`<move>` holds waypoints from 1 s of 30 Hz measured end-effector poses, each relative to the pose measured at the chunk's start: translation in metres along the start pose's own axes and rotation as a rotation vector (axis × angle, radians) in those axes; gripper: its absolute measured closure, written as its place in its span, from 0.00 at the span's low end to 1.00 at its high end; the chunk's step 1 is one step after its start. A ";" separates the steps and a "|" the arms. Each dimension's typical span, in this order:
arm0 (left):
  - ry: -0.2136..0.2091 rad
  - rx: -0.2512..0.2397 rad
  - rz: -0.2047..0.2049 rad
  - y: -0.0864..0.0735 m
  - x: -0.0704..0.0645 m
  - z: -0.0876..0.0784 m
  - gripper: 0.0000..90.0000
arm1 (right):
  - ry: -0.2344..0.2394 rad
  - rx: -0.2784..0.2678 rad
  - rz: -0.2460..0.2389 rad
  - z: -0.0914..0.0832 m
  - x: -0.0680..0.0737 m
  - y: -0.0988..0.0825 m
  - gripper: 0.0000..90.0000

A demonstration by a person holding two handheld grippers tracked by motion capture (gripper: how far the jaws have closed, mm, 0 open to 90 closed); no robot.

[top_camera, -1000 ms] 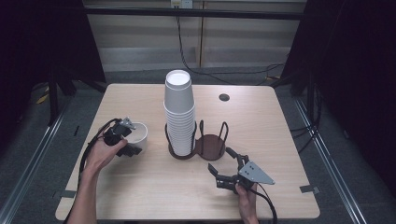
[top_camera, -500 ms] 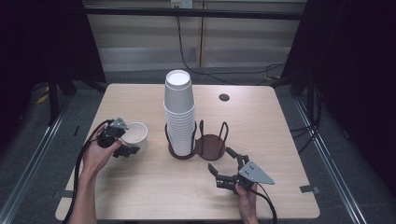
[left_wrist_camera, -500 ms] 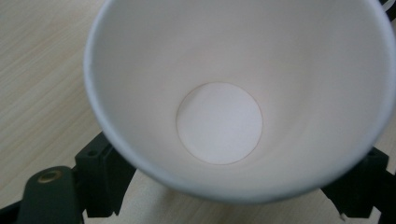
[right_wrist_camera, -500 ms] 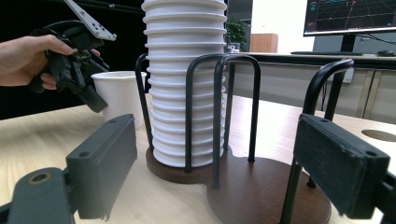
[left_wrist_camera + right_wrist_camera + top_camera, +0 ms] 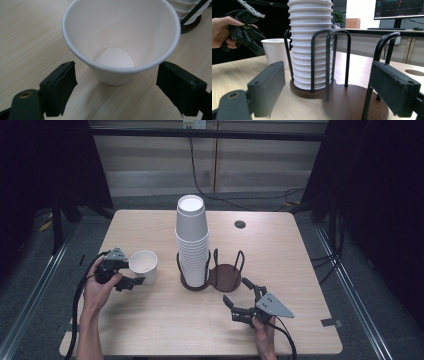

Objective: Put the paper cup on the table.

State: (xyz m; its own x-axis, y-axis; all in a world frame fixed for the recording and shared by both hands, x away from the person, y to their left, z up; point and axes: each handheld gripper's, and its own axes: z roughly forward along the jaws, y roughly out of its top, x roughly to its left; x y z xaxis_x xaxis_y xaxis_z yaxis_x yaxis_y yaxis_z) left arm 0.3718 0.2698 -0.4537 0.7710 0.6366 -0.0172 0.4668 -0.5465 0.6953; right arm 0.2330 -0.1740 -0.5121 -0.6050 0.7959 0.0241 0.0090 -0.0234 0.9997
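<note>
Smooth white tapered paper cup (image 5: 120,42)

The paper cup (image 5: 144,265) now stands upright on the table; the left gripper (image 5: 131,273) has opened around it.

Setting: lab or test room, recording station.
Surround: black curtains (image 5: 45,165) at left and right of the high view.
Floor: grey, metal rails (image 5: 35,285) along both sides; cable (image 5: 200,175) at upper centre.
Bench: plain wooden table (image 5: 150,320) with a cable port (image 5: 240,224).
Background: monitor (image 5: 398,8) with graphs, upper right of right gripper view.
</note>
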 end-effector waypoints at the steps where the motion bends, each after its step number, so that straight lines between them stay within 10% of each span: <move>1: 0.005 0.002 -0.010 -0.002 -0.001 -0.002 0.18 | 0.000 0.002 0.000 0.000 0.000 0.000 0.14; 10: 0.029 -0.157 -0.092 -0.010 -0.010 -0.021 0.18 | -0.001 0.002 0.000 0.000 0.000 0.000 0.14; 30: 0.024 -0.399 -0.096 -0.020 -0.063 -0.035 0.18 | 0.001 0.000 0.001 0.000 0.000 0.000 0.14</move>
State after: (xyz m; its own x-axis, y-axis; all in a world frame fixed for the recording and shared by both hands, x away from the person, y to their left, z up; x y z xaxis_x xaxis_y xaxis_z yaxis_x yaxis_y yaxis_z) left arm 0.2992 0.2592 -0.4413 0.7199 0.6892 -0.0820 0.3277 -0.2335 0.9155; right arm 0.2331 -0.1742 -0.5121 -0.6055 0.7954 0.0249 0.0095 -0.0241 0.9997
